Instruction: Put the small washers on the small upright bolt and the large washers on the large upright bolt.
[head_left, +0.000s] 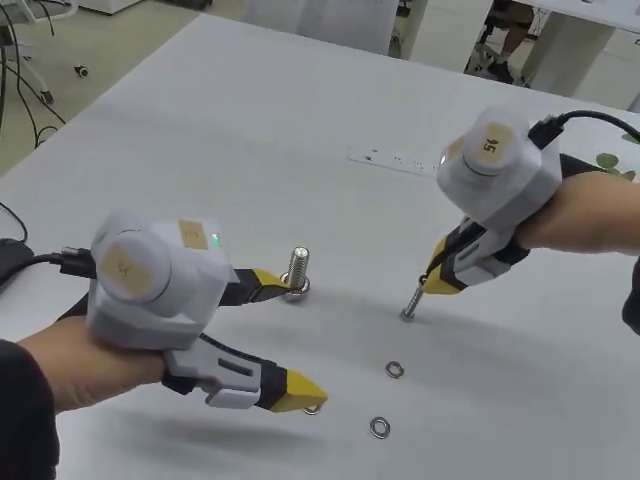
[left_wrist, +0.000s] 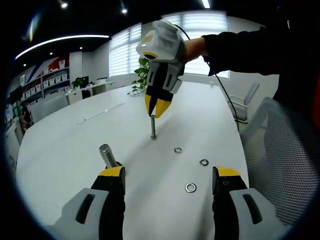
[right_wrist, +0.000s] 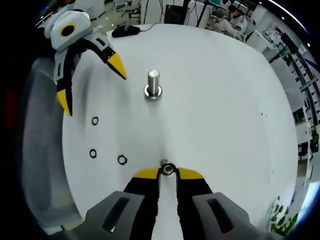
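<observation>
Steel on smooth white tabletop (head_left: 250, 130): my right gripper (head_left: 434, 284) has its yellow tips pressed nearly together on what looks like a small washer (right_wrist: 167, 169) at the top of the thin threaded small bolt (head_left: 411, 305). My left gripper (head_left: 290, 340) is spread wide, one tip just beside the thick ribbed large bolt (head_left: 297, 268), which has a flat large washer (right_wrist: 153, 91) at its base. Three loose washers (head_left: 395, 369) lie at 6 o'clock from the small bolt, one partly under my left gripper's near tip. Open surface runs toward 12 o'clock.
</observation>
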